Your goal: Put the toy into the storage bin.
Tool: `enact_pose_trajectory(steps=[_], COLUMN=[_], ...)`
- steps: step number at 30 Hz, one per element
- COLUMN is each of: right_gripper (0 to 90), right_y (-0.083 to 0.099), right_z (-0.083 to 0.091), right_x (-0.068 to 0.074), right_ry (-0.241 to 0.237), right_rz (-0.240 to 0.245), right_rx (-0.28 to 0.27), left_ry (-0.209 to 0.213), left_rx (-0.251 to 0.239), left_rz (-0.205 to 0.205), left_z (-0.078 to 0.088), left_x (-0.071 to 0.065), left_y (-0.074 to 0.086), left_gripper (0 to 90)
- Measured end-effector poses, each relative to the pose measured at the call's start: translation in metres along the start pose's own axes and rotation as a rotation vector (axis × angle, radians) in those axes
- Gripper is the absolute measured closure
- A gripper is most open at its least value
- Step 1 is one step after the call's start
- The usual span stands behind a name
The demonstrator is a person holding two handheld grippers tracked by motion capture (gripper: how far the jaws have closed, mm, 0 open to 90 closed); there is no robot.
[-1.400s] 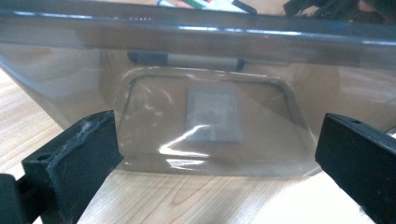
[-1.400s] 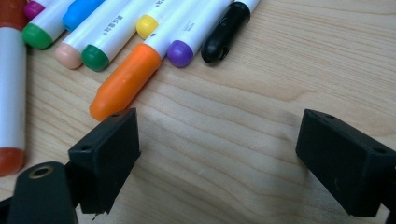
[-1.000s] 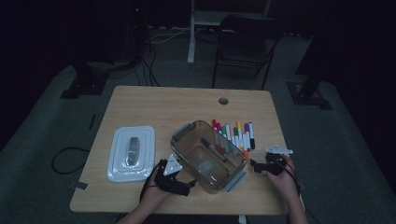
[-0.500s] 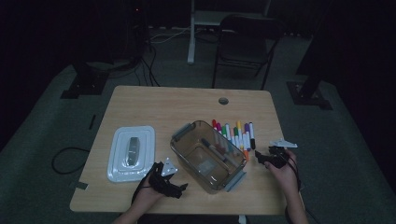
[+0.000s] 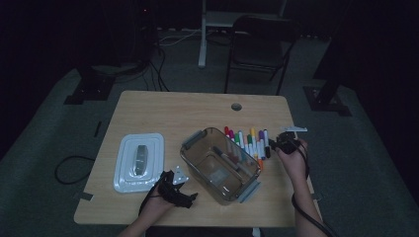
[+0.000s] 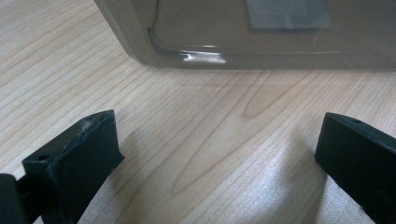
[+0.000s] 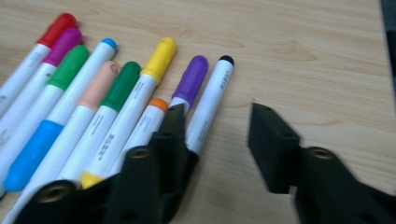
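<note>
Black-capped marker [image 7: 212,100] at the row's right end, between the right gripper [image 7: 219,140] jaws.
Light, stiff, slick barrel likely to roll; pinch mid-barrel. Jaws have just been closing, half-narrowed, pads not yet pressing. Container [image 5: 220,163] lies at nine o'clock.

This looks like a dim lab or recording studio set up for data capture, not a home. A plain wooden table [image 5: 197,111] with a cable hole [image 5: 236,106] near its far edge stands alone on grey carpet [image 5: 44,133]. Around it, heavy black stand bases [image 5: 91,86] rest on the floor past the far left corner and another [image 5: 326,96] past the far right corner. Loose cables [image 5: 165,54] trail across the carpet. A black folding chair [image 5: 257,44] sits behind the table, beside a white desk frame [image 5: 205,29]. The surroundings are dark.
</note>
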State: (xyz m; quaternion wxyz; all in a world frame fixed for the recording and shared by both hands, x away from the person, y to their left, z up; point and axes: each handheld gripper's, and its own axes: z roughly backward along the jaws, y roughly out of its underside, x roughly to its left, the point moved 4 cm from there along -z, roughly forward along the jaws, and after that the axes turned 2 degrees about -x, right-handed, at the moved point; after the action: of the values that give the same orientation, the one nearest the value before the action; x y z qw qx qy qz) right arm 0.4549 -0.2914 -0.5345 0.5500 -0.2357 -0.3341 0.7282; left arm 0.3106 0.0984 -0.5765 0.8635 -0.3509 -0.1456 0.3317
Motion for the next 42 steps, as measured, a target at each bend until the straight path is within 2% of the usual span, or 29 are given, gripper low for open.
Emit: enact_pose_trajectory(steps=[3, 5, 8, 11, 15, 19, 23, 25, 29, 34, 38, 42], right_gripper=[63.8, 66.3, 67.0, 67.5, 70.1, 76.1, 76.5, 76.5, 76.6, 76.6, 76.7, 76.7], right_y=[-0.002, -0.002, 0.000, 0.003, 0.005, 0.004, 0.002, 0.000, -0.006, -0.018, -0.032, -0.047], right_z=[-0.010, -0.016, -0.025, -0.032, -0.037, -0.038, -0.037, -0.034, -0.024, -0.004, 0.017, 0.041], right_x=[-0.001, 0.001, 0.003, 0.004, 0.003, 0.000, -0.002, -0.004, -0.005, -0.001, 0.011, 0.029], right_ry=[0.011, -0.006, -0.019, -0.012, 0.014, 0.045, 0.053, 0.064, 0.042, 0.013, -0.049, -0.098], right_rz=[-0.013, -0.027, -0.040, -0.036, -0.026, -0.037, -0.063, -0.075, -0.113, -0.111, -0.115, -0.084], right_rx=[0.021, 0.036, 0.063, 0.090, 0.097, 0.107, 0.115, 0.104, 0.087, 0.041, 0.007, -0.041], left_ry=[-0.002, -0.003, -0.003, -0.003, -0.003, -0.003, -0.003, 0.001, 0.002, 0.002, 0.004, 0.004], left_rx=[0.000, 0.000, 0.000, 0.000, 0.000, 0.000, 0.000, 0.000, 0.000, 0.000, 0.000, 0.000], left_rz=[0.002, 0.003, 0.002, 0.003, 0.002, 0.002, 0.002, -0.001, -0.002, -0.002, -0.004, -0.005], left_z=[0.000, 0.000, 0.000, 0.000, 0.000, 0.000, 0.000, 0.000, 0.000, 0.000, 0.000, 0.000], left_x=[0.000, 0.000, 0.000, 0.000, 0.000, 0.000, 0.000, 0.000, 0.000, 0.000, 0.000, 0.001], left_y=[0.000, 0.000, 0.000, 0.000, 0.000, 0.000, 0.000, 0.000, 0.000, 0.000, 0.000, 0.000], left_gripper=[0.5, 0.5, 0.5, 0.5, 0.5, 0.5, 0.5, 0.5, 0.5, 0.5, 0.5, 0.5])
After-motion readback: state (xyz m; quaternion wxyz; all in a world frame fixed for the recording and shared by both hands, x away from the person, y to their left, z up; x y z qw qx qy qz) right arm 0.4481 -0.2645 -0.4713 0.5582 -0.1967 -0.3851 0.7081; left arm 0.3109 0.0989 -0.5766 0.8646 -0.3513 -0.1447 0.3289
